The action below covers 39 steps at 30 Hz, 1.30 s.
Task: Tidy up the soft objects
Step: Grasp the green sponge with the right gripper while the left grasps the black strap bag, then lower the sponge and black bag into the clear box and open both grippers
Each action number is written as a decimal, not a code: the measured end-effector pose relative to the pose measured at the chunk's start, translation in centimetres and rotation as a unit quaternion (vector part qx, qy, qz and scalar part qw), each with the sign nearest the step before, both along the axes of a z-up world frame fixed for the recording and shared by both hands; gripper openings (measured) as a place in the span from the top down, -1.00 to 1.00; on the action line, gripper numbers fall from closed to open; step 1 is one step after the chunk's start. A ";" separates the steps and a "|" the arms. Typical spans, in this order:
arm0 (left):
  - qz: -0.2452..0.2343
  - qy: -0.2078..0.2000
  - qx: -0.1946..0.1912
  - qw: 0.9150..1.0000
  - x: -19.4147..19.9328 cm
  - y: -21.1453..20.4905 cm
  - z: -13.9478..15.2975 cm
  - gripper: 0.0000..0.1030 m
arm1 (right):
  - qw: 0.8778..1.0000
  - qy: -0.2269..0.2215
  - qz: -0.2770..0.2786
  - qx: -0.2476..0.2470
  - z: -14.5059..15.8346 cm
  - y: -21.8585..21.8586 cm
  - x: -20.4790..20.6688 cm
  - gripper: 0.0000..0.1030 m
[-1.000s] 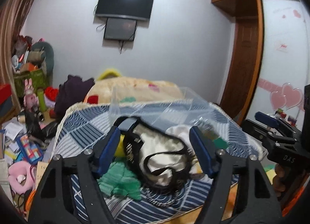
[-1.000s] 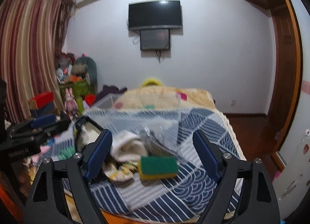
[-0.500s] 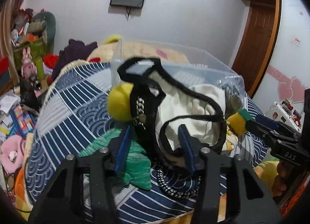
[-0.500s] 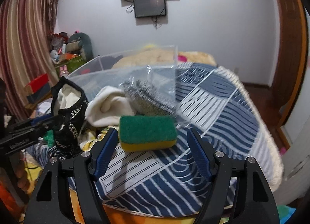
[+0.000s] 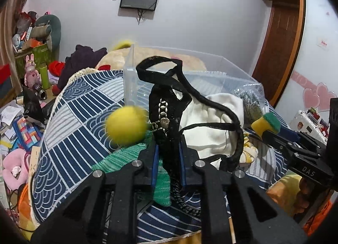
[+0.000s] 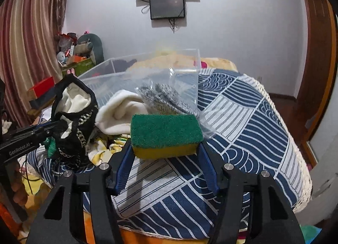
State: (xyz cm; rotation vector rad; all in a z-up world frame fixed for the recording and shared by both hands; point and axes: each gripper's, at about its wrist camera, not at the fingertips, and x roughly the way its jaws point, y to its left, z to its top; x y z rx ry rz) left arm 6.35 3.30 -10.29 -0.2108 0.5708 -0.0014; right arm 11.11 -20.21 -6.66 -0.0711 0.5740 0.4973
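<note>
Left gripper [image 5: 168,159] clenched on the black bag [image 5: 166,117], pinched between its jaws, just in front of the clear bin [image 5: 211,64]. Right gripper [image 6: 165,153] grasping the green-and-yellow sponge [image 6: 165,134] squarely between its jaws, also before the bin.

bed [image 6: 243,121] | blue patterned cover | holds clear bin [image 5: 211,68], green knit [image 5: 126,157], possibly clothes

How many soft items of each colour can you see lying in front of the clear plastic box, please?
Black strappy mesh garment: 1
White fleece cloth: 1
Yellow fuzzy ball: 1
Green knitted cloth: 1
Green-and-yellow scrub sponge: 1
Grey bagged knit: 1
Total: 6
</note>
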 end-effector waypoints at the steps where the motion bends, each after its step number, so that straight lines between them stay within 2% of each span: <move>1: 0.001 -0.004 0.003 1.000 -0.4 -0.2 0.3 0.70 | 1.000 -0.006 0.002 0.001 0.2 -0.1 -0.3 -0.07; 6: 0.004 -0.031 0.013 0.999 -1.2 -0.3 1.6 0.71 | 1.000 -0.023 0.006 0.003 1.3 0.4 -0.7 -0.07; 12: 0.001 -0.057 -0.006 0.998 -1.8 0.2 3.3 0.72 | 0.999 -0.038 0.007 0.013 2.5 0.4 -0.7 -0.07; 21: 0.003 -0.098 0.000 0.995 -0.9 0.8 6.6 0.73 | 0.998 -0.065 0.001 0.019 4.7 0.8 -0.3 -0.07; 26: 0.006 -0.112 -0.010 0.994 0.4 1.3 8.2 0.73 | 0.996 -0.082 0.000 0.029 6.1 1.5 0.8 -0.07; 33: 0.027 -0.110 0.000 0.994 3.4 1.9 8.7 0.73 | 0.996 -0.078 -0.004 0.040 7.1 2.6 3.5 -0.07; 39: 0.043 -0.074 0.007 0.996 7.2 2.1 7.3 0.73 | 0.998 -0.058 -0.009 0.032 6.8 4.1 6.1 -0.07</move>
